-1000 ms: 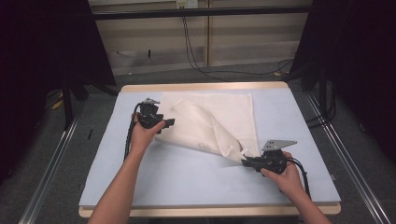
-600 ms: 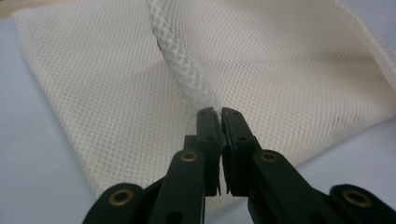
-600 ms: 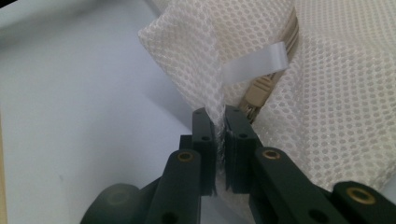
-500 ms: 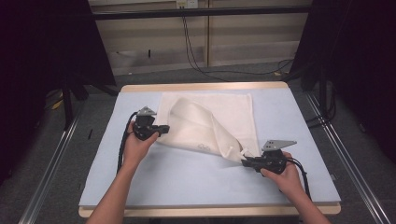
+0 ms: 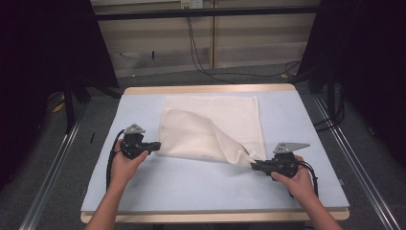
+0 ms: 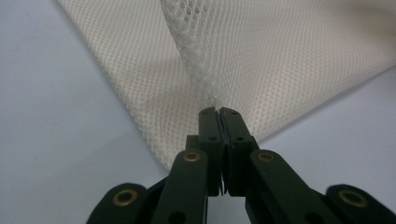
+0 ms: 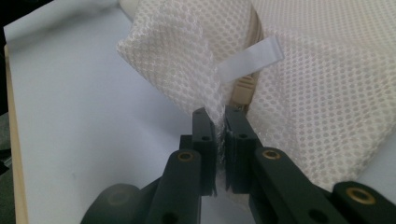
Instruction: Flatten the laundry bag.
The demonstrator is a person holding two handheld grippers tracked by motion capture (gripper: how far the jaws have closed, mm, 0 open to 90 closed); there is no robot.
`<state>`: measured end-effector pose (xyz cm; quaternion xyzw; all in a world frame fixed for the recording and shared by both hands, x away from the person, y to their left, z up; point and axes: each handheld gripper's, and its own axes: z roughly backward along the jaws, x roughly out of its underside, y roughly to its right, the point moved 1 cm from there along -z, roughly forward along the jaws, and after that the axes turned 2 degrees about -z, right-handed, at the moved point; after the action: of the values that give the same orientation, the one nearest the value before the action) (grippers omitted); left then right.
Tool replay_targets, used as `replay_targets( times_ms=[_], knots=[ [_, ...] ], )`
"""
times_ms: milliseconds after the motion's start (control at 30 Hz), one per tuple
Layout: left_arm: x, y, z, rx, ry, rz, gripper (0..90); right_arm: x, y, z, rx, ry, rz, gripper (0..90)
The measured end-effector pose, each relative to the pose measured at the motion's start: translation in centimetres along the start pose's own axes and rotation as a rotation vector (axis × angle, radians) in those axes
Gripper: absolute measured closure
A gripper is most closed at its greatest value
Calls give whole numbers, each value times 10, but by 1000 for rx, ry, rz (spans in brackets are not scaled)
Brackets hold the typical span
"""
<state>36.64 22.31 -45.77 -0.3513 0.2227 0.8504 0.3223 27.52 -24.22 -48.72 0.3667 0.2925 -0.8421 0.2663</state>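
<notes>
A cream mesh bag (image 5: 210, 129) lies on the light blue table cover (image 5: 191, 187), its front layer drawn into a fold between both hands. At the fold's left corner my left gripper (image 5: 157, 145) is shut on the mesh; the left gripper view has a ridge of mesh (image 6: 196, 56) pinched between the closed jaws (image 6: 218, 112). My right gripper (image 5: 253, 165) is shut on the bag's near right corner. In the right gripper view the jaws (image 7: 218, 114) clamp bunched mesh (image 7: 177, 60) beside a white label (image 7: 252, 58) and a beige zip end (image 7: 243, 91).
The table's wooden edge (image 5: 201, 218) runs along the front. Metal rails (image 5: 48, 191) lie on the floor on both sides. Black cables (image 5: 201, 52) hang down the back wall. Bare blue cover stretches in front of the bag.
My left gripper has slid toward the near left of the table, and the bag's left fold has come with it and stretched flatter. The right gripper has stayed put.
</notes>
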Motion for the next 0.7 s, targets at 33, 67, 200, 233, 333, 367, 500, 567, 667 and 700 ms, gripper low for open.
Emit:
replay_targets(
  times_ms=[33, 67, 200, 233, 333, 367, 500, 567, 667, 700],
  knots=[
    [0, 0, 0, 0, 0, 0, 881, 0, 1, 2, -2, 8, 0, 842],
    [2, 0, 2, -3, -3, 1, 882, 0, 1, 4, -2, 14, -5, 842],
    [9, -1, 7, -9, -19, 12, 881, 3, 2, 9, -7, 15, -4, 843],
    [11, -1, 8, -15, -14, 14, 881, 4, 2, 12, -2, 17, 3, 842],
    [13, 0, 10, -20, -32, 1, 882, 6, 2, 20, -2, 23, 16, 842],
    [13, 1, 9, -25, -26, 6, 882, 6, 2, 21, -3, 26, 15, 842],
    [15, 2, 12, -49, -30, -6, 900, 8, 2, 25, -1, 33, 21, 839],
    [17, -2, 14, -84, -44, 1, 900, 7, 2, 27, 5, 32, 24, 839],
    [19, -6, 17, -74, -35, 16, 900, 8, 3, 31, 4, 39, 21, 840],
    [18, -6, 17, -74, -37, 14, 900, 9, 4, 34, 4, 44, 20, 841]
  ],
)
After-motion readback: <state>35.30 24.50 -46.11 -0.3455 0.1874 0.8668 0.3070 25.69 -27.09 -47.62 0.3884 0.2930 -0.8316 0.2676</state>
